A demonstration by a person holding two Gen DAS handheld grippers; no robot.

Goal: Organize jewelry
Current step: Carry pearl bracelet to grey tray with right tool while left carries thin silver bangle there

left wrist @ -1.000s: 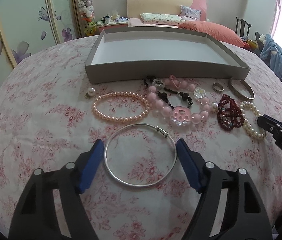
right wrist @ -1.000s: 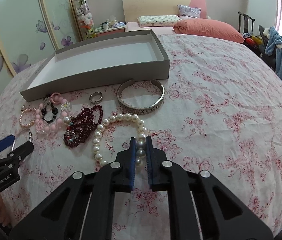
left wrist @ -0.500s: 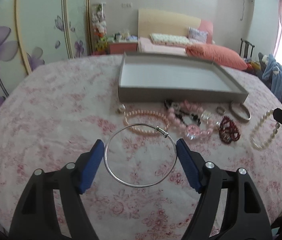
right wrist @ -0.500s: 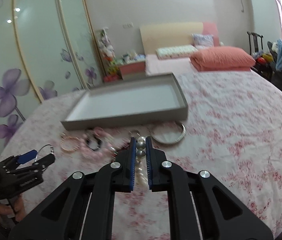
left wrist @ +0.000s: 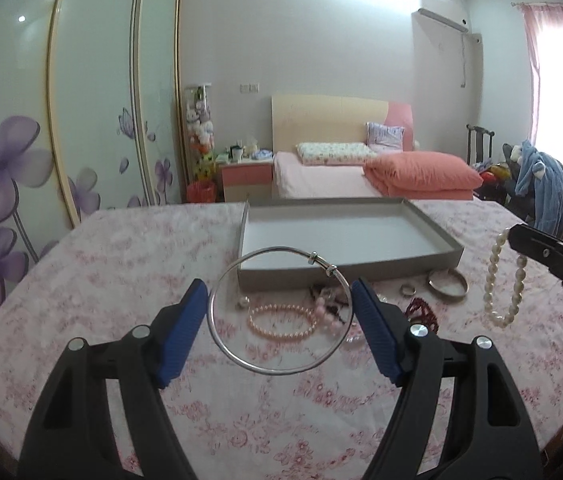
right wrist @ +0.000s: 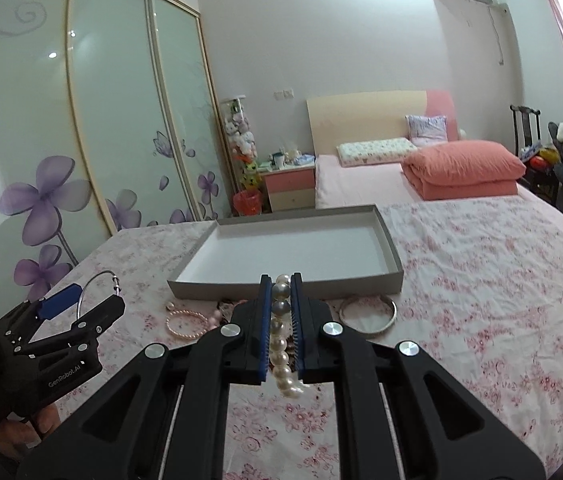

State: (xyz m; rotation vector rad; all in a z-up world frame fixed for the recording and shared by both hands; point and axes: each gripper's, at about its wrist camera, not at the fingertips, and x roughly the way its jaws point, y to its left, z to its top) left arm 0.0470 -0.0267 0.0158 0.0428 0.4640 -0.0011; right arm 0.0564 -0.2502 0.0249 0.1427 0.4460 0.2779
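My left gripper [left wrist: 279, 292] is shut on a thin silver bangle [left wrist: 241, 356], held in the air above the floral cloth; it also shows in the right wrist view [right wrist: 81, 300]. My right gripper [right wrist: 280, 284] is shut on a white pearl bracelet [right wrist: 281, 356], which hangs from the jaws [left wrist: 497, 280]. The grey tray [left wrist: 453, 254], empty with a white floor, lies beyond both grippers. On the cloth before it lie a pink pearl bracelet [left wrist: 281, 322], a pink bead necklace [left wrist: 327, 316], a dark red bead bracelet [left wrist: 421, 310], a small ring [left wrist: 406, 290] and a wide silver cuff [left wrist: 447, 284].
The floral cloth [left wrist: 101, 264] covers a table. Behind it stand a bed with an orange quilt [left wrist: 421, 176], a pink nightstand [left wrist: 247, 176], sliding wardrobe doors [left wrist: 21, 140] at left and a chair with blue clothes [left wrist: 541, 184] at right.
Both grippers have risen off the cloth, the left with the silver bangle, the right with the white pearl bracelet. Both views now tilt up toward the room.
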